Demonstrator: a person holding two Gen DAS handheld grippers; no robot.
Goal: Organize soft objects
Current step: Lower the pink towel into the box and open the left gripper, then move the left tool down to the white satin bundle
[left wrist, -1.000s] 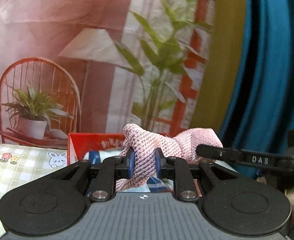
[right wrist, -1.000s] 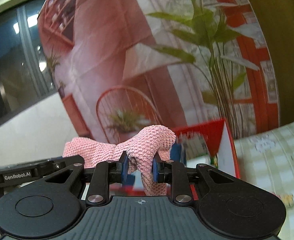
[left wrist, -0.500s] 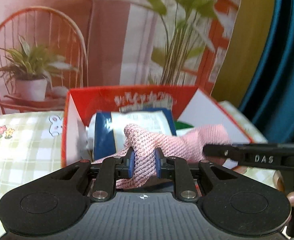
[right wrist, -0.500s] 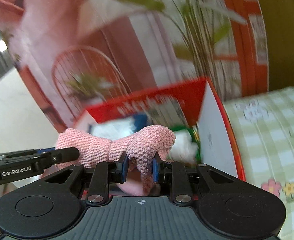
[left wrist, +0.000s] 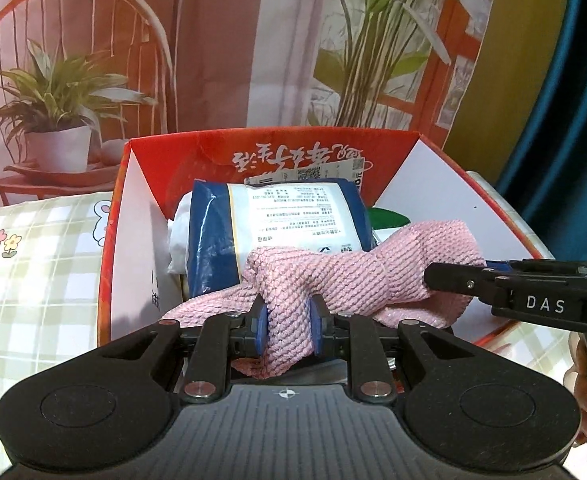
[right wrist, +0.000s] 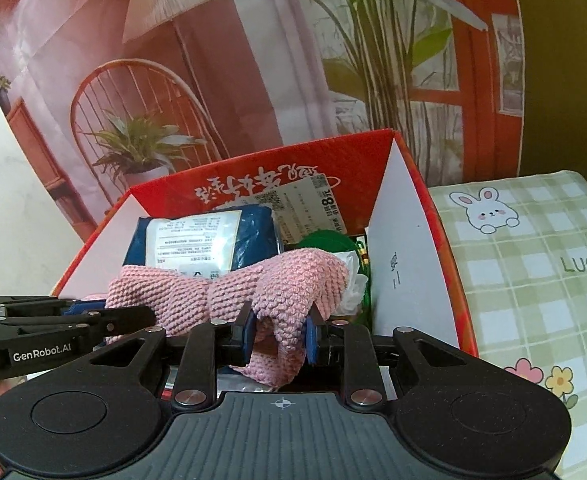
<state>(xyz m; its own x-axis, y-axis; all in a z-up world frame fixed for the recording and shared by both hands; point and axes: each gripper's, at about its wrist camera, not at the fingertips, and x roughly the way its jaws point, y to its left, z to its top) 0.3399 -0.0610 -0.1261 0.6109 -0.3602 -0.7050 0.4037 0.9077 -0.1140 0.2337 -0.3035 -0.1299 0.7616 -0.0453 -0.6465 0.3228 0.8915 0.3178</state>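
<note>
A: How was the pink knitted cloth (left wrist: 357,276) held, and where was it?

B: It was clamped at both ends. The left gripper (left wrist: 286,330) was closed on one bunched fold, the right gripper (right wrist: 278,338) on the other, and the blue pads (right wrist: 247,336) were seen pressed into the knit. The cloth was stretched between the two tools, just ahead of each, over the near part of the red box (right wrist: 253,168).

A: How should the step be done well?

B: By judgement, the cloth was about to be laid in. Both ends would best be lowered together and level, so that no corner is left draped over the near rim, and both should be released only once the cloth is resting on the contents.

A: What was found in the box, ahead of the fingers?

B: From largest down: a blue and white packet (left wrist: 277,228) was lying just beyond the cloth; a green item (right wrist: 325,242) was seen past the right tool's tips, partly hidden; a crumpled clear plastic wrap (right wrist: 353,280) was beside it. The box was already well filled, so little room was left.

A: And outside it?

B: A checked bunny tablecloth (right wrist: 533,264) was spread to either side of the tools.
</note>
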